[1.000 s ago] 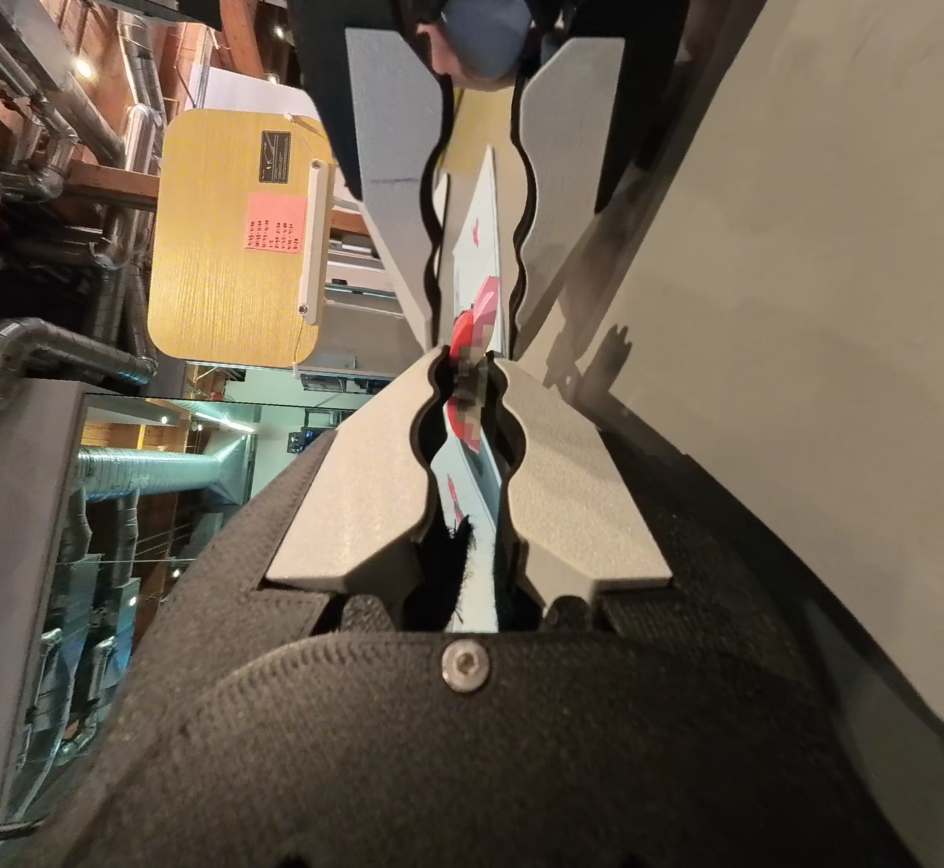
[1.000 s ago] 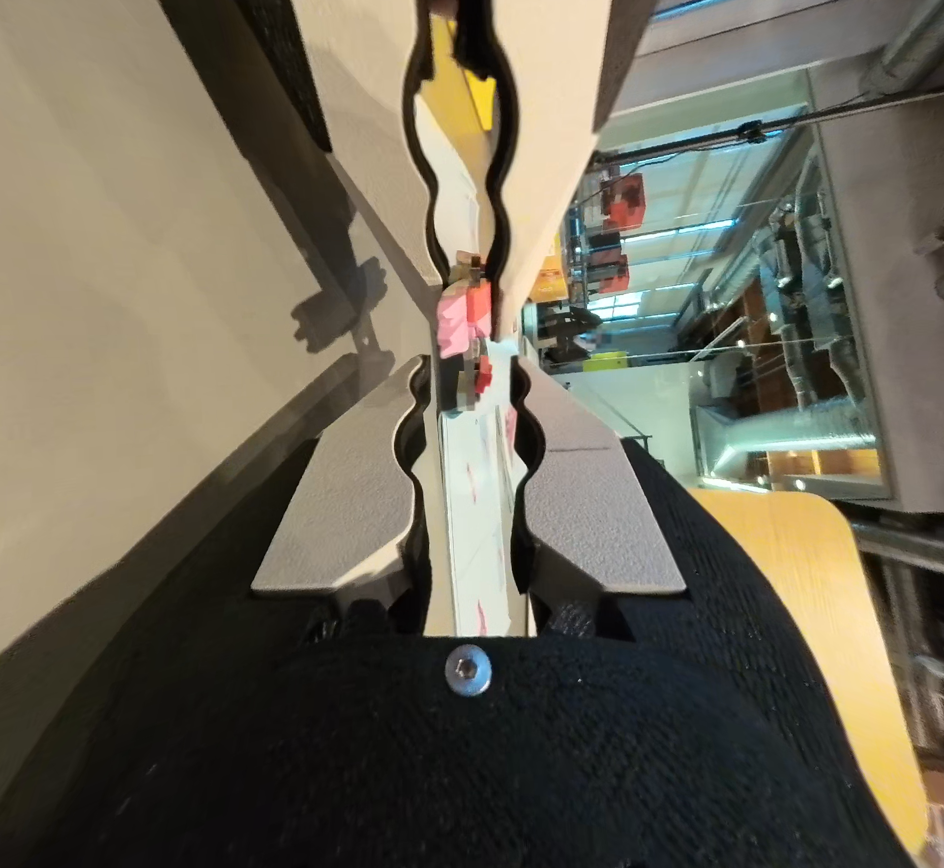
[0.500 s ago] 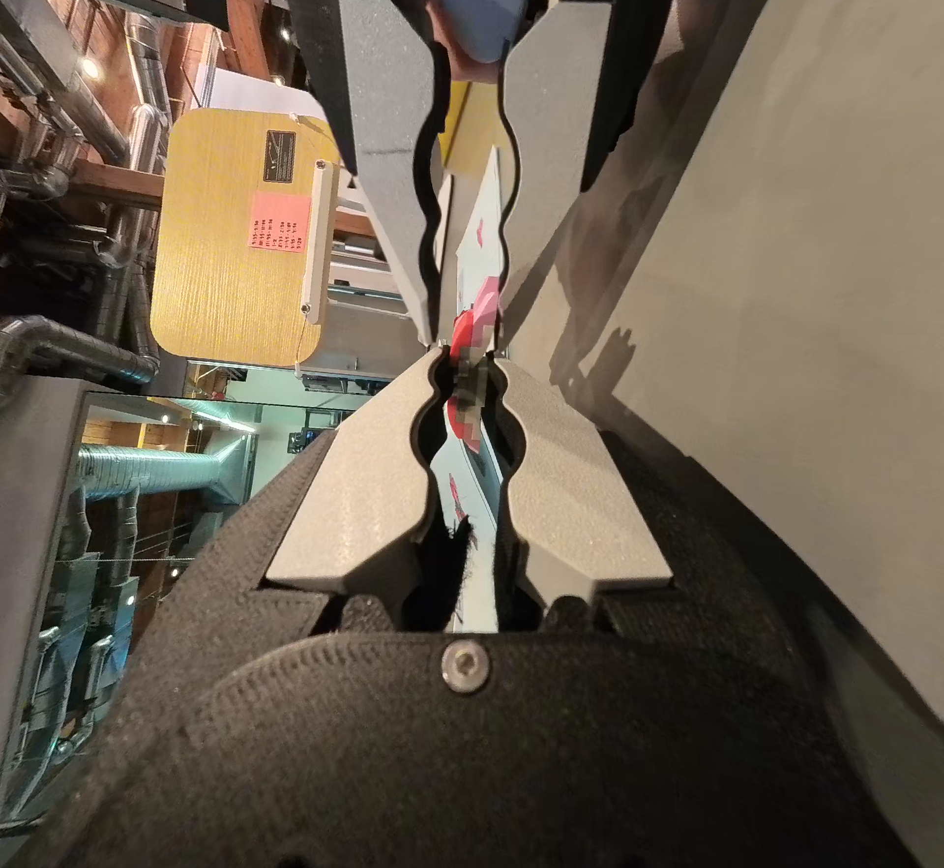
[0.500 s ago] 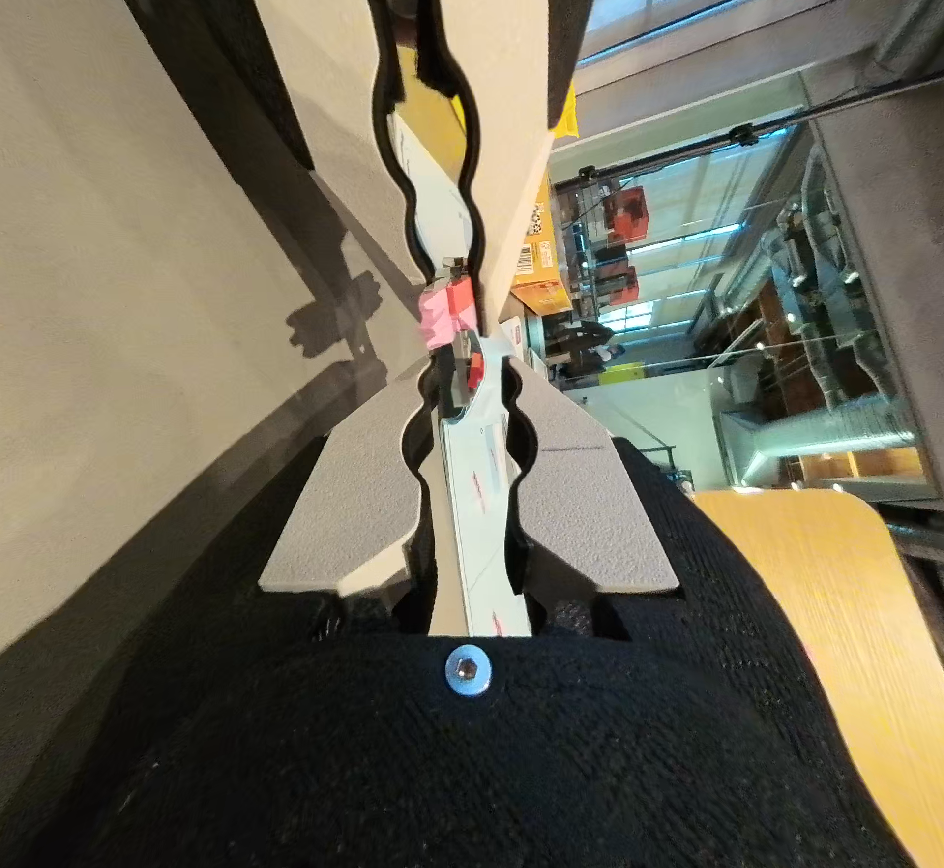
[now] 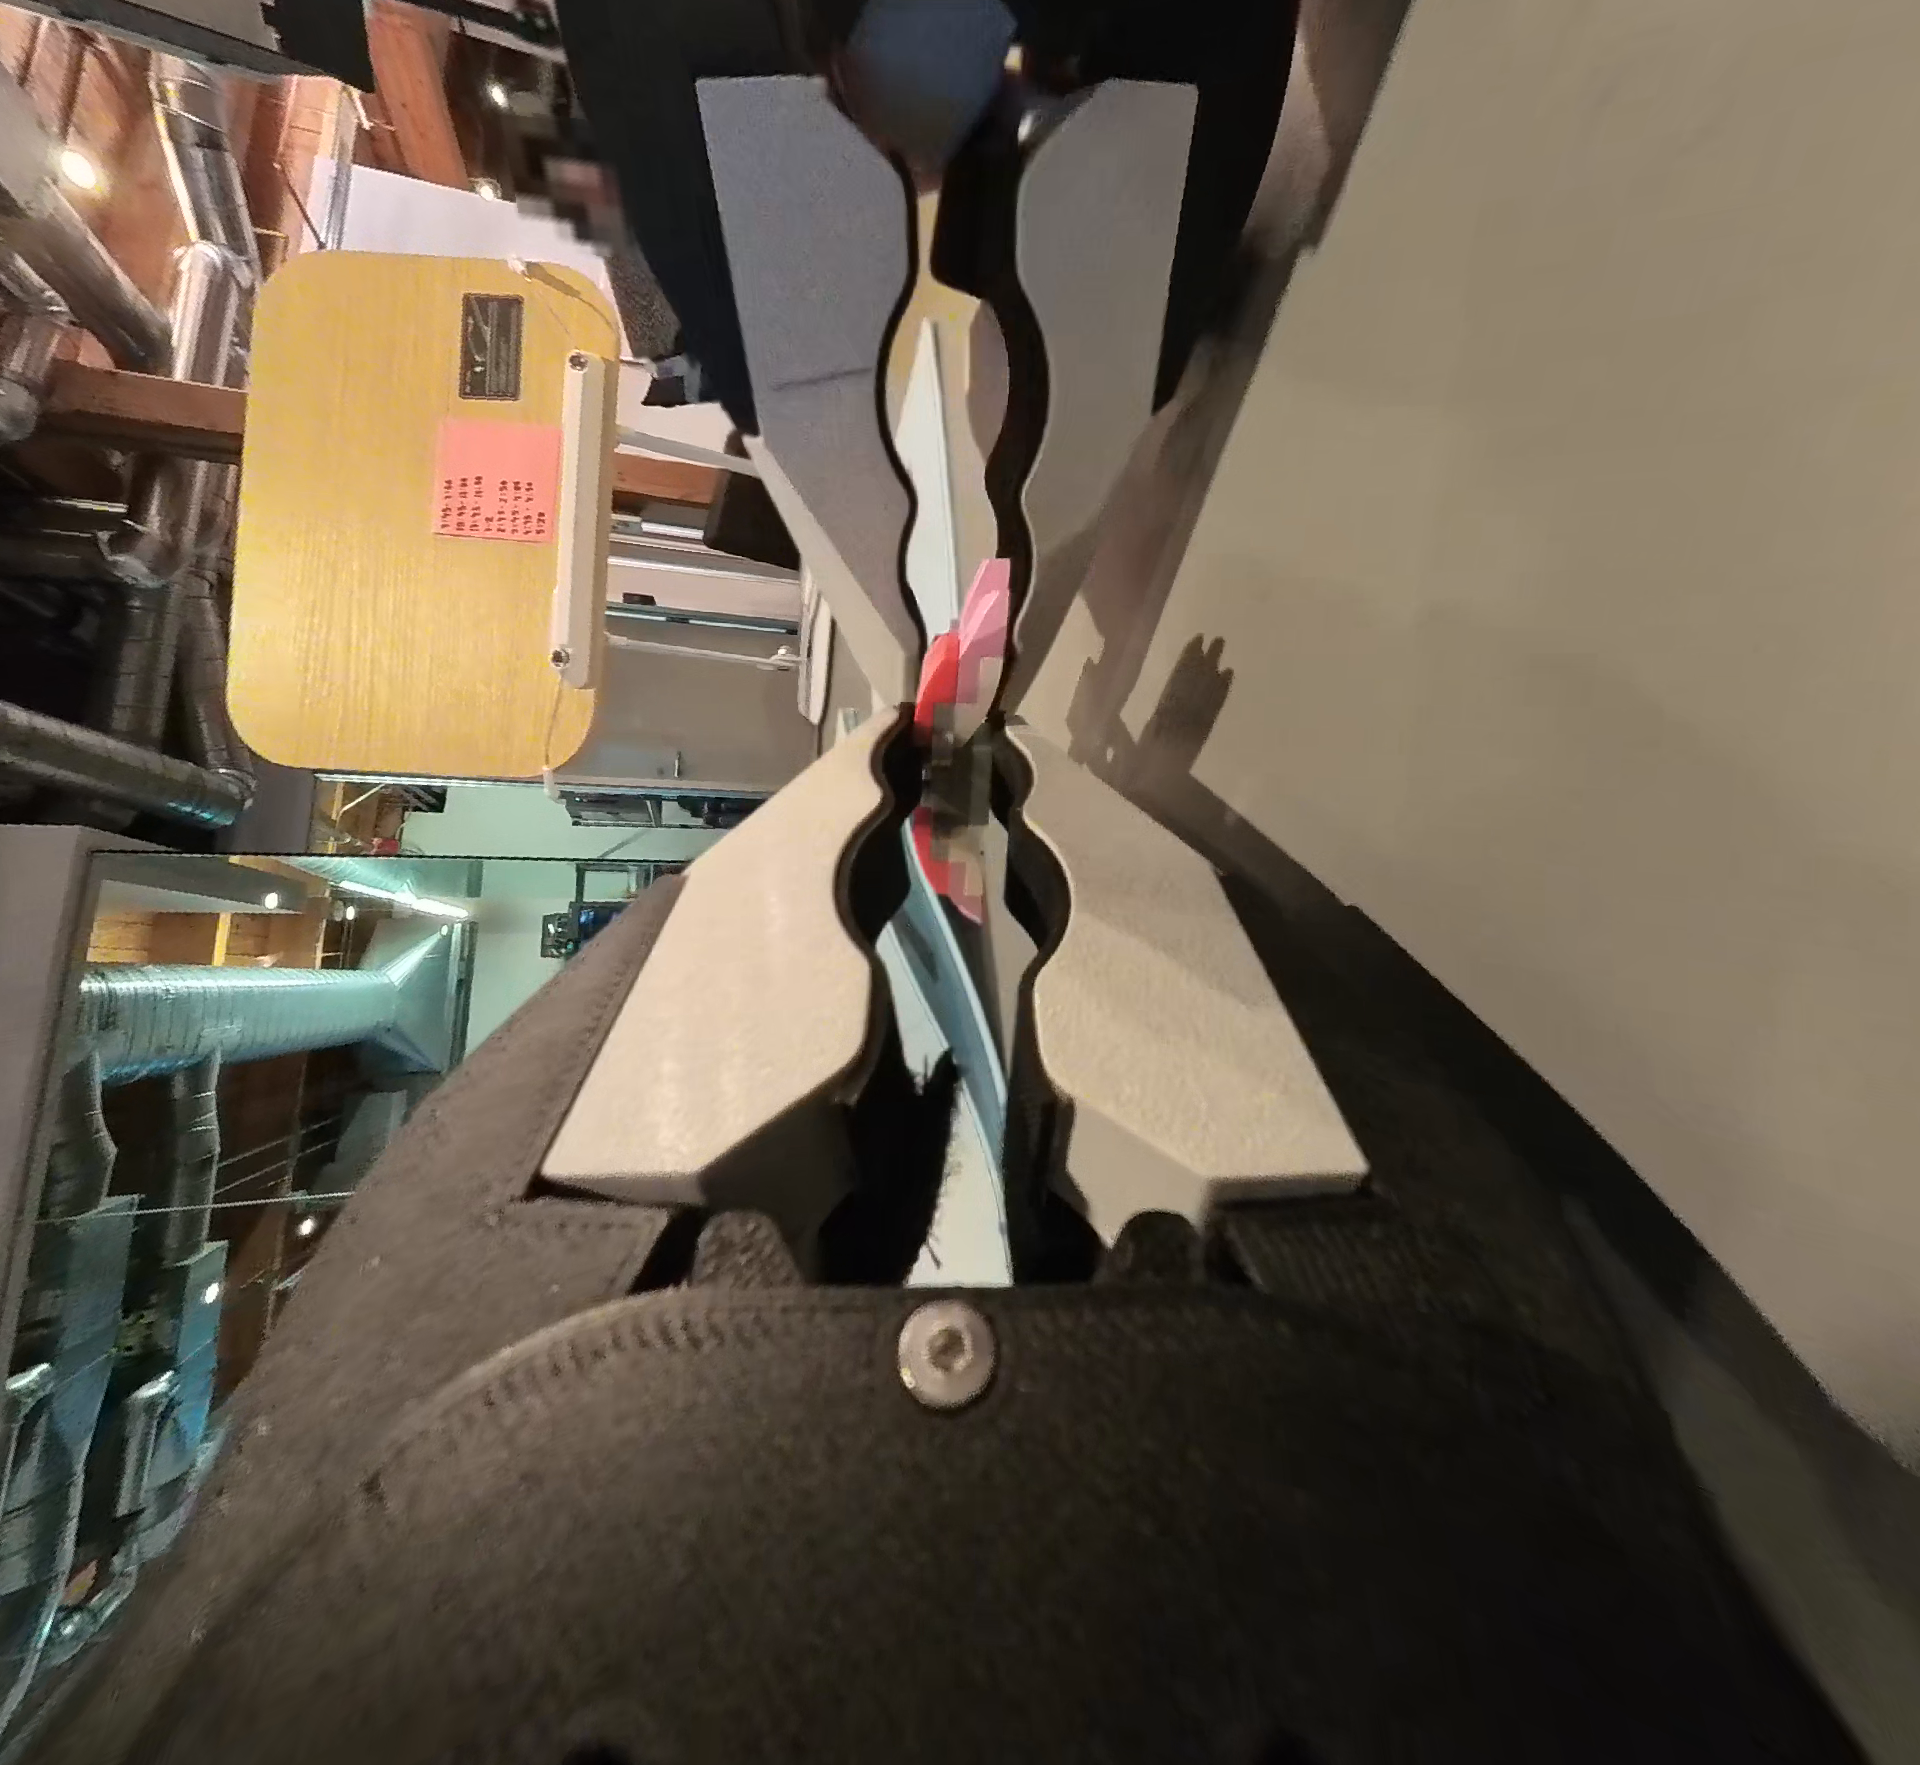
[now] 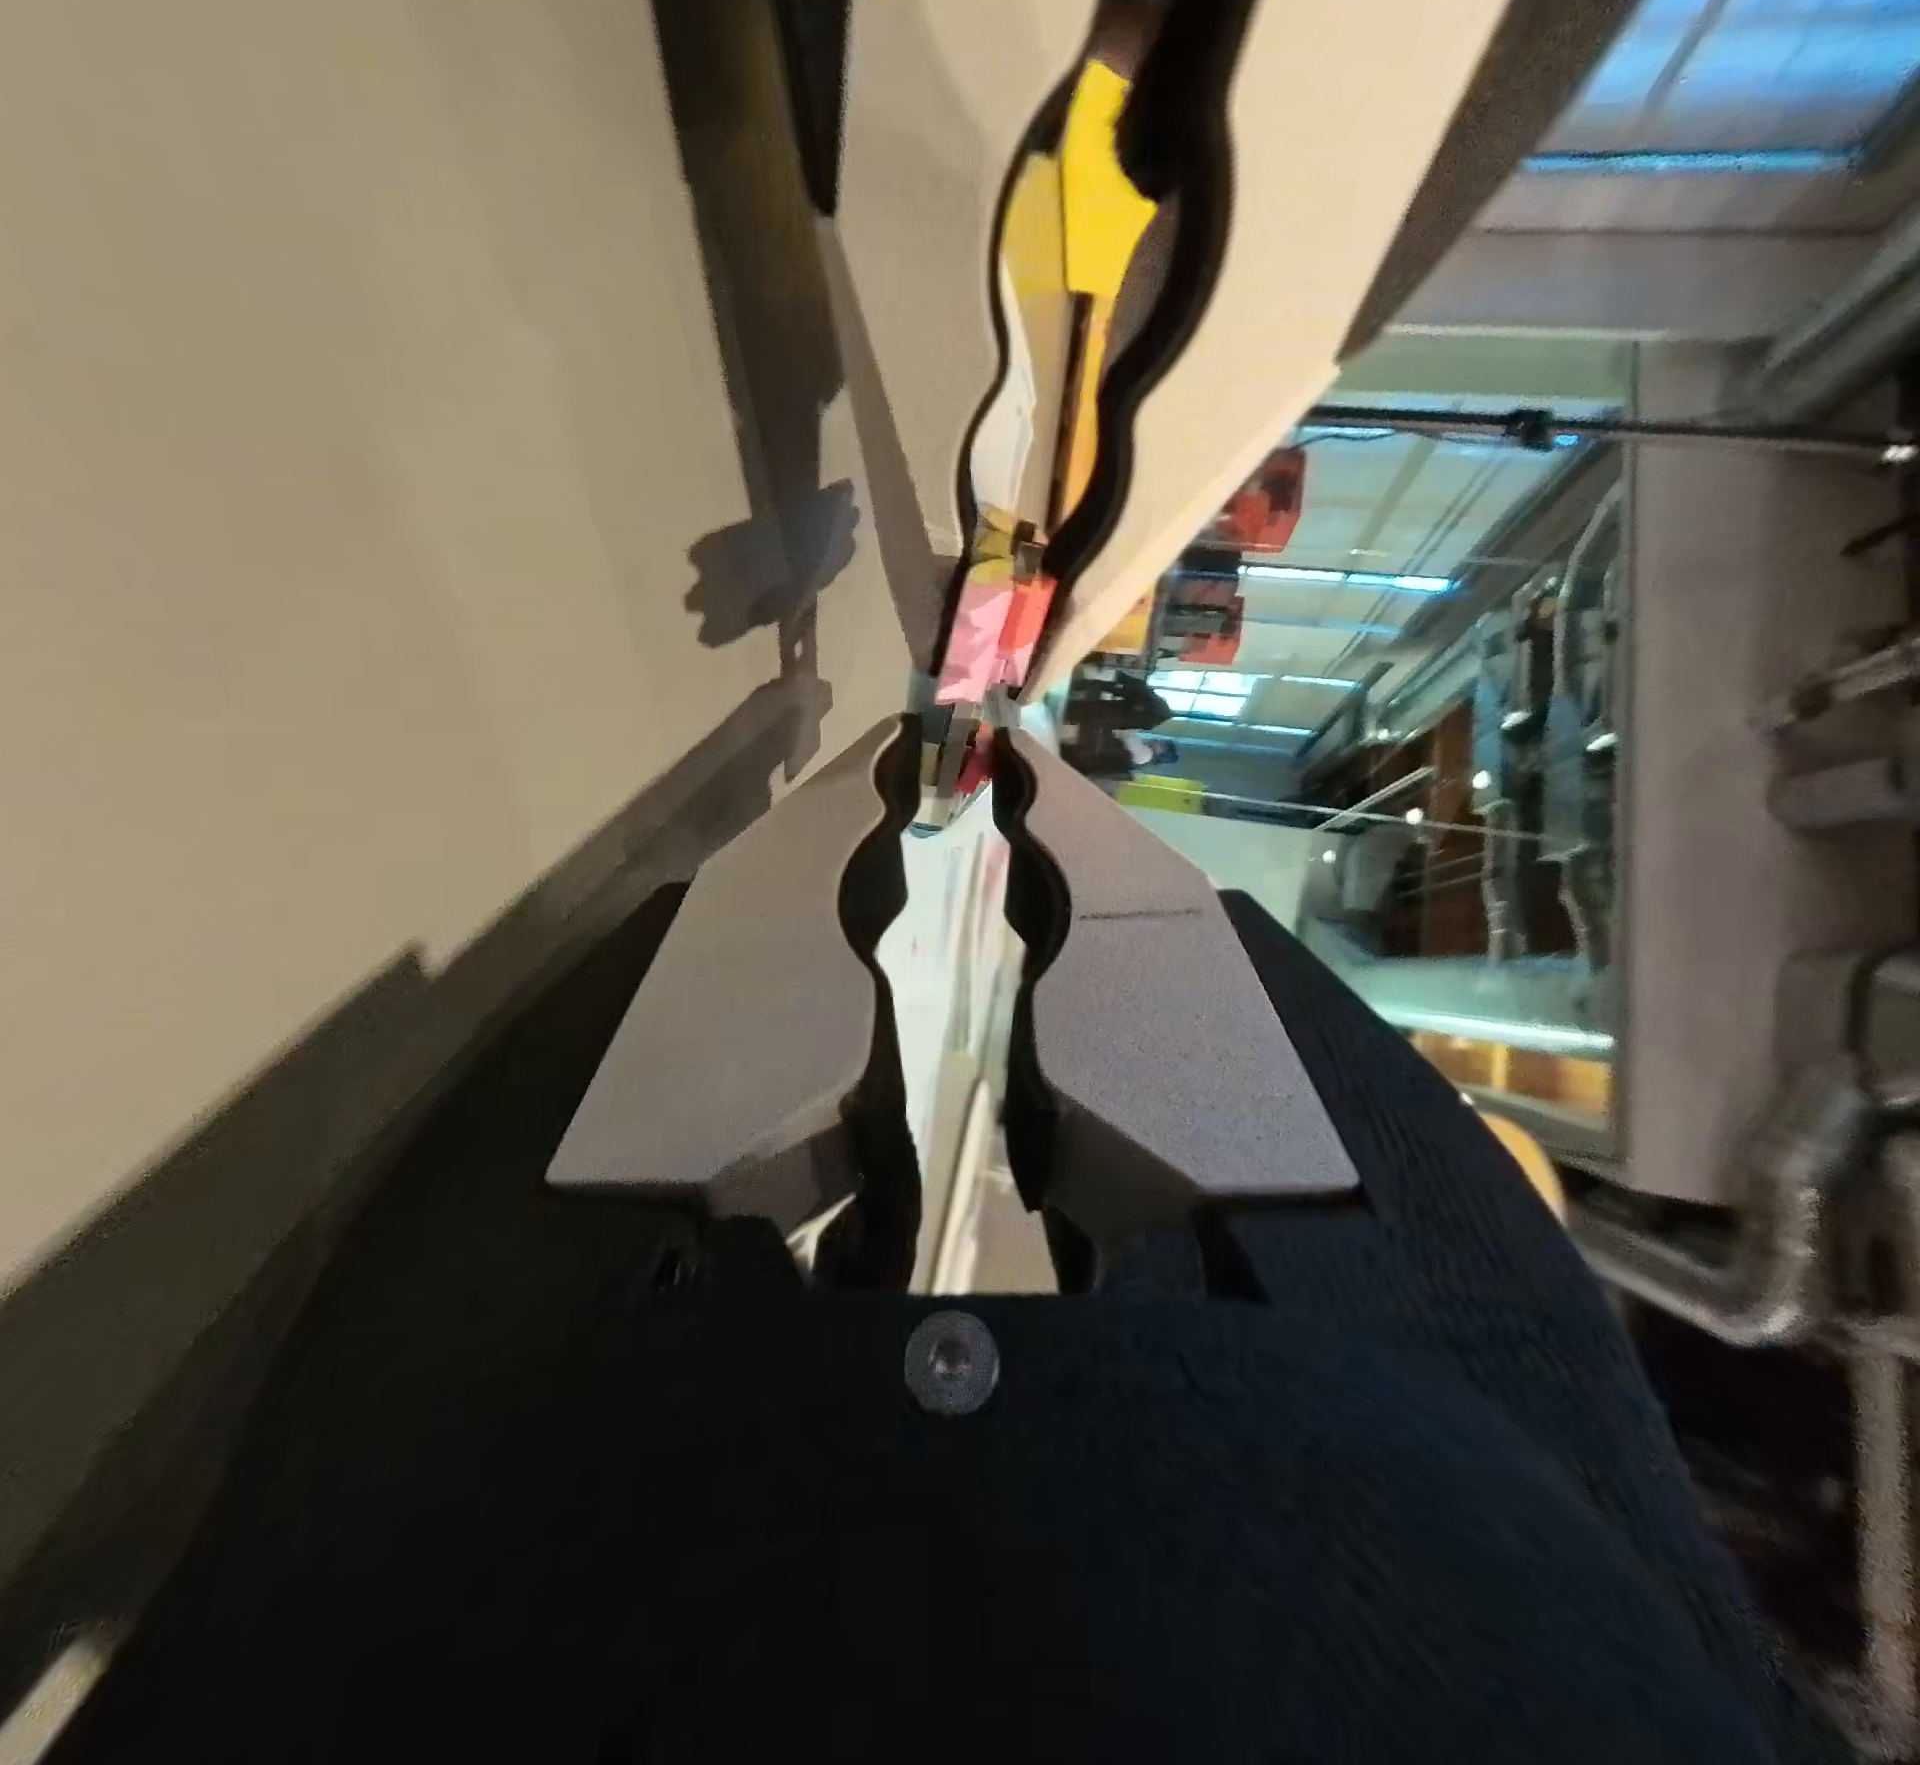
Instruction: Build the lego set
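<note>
Both views are rolled sideways. My left gripper (image 5: 951,744) and my right gripper (image 6: 951,739) meet tip to tip above the beige table (image 5: 1558,468). Between them is a small lego assembly (image 5: 977,645) of pink, red and dark grey pieces. Each gripper is shut on one end of it. In the right wrist view the pink and red part (image 6: 987,640) sits at the left gripper's tips, and a grey and red part (image 6: 951,765) sits in my own. How the pieces join is hidden by the fingers.
A white and light blue booklet (image 5: 935,489) lies edge-on behind the grippers, and it also shows in the right wrist view (image 6: 956,967). A yellow box (image 6: 1081,188) lies past it. A wooden panel with a pink note (image 5: 416,510) stands off the table's edge. My two grippers' fingertips are within a few centimetres of each other.
The right gripper has rolled and shifted, so its view is blurred and the left gripper now slants to the upper right. Both grippers stay shut, tip to tip, on the assembly.
</note>
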Available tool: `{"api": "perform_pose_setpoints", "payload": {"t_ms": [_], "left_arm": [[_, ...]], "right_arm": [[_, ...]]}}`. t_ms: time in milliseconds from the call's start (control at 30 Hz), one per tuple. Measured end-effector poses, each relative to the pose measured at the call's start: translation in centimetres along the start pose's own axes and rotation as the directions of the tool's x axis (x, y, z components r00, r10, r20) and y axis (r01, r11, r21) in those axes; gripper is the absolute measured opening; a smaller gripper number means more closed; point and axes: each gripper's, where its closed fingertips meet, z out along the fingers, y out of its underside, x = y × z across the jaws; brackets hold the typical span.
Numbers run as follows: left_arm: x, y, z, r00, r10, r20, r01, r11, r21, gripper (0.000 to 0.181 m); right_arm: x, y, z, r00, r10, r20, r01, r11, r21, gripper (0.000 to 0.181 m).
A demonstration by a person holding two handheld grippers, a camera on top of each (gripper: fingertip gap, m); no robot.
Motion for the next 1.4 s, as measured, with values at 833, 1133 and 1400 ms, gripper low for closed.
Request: {"api": "perform_pose_setpoints", "payload": {"t_ms": [833,1133,1400], "left_arm": [[-0.6,0.0,-0.1,0.999,-0.015,0.030,0.015,1.000,0.008,0.011],[-0.6,0.2,0.0,0.999,-0.018,0.028,0.017,1.000,0.003,0.012],[-0.7,-0.4,-0.4,0.999,-0.033,0.031,0.031,0.997,0.065,0.012]], "right_arm": [[1.1,0.0,0.0,0.963,0.271,-0.019,-0.270,0.962,0.027,0.020],[0.7,0.7,0.0,0.958,0.288,0.015,-0.288,0.957,0.028,0.028],[1.0,0.6,-0.2,0.977,0.212,-0.028,-0.212,0.977,0.019,0.007]]}}
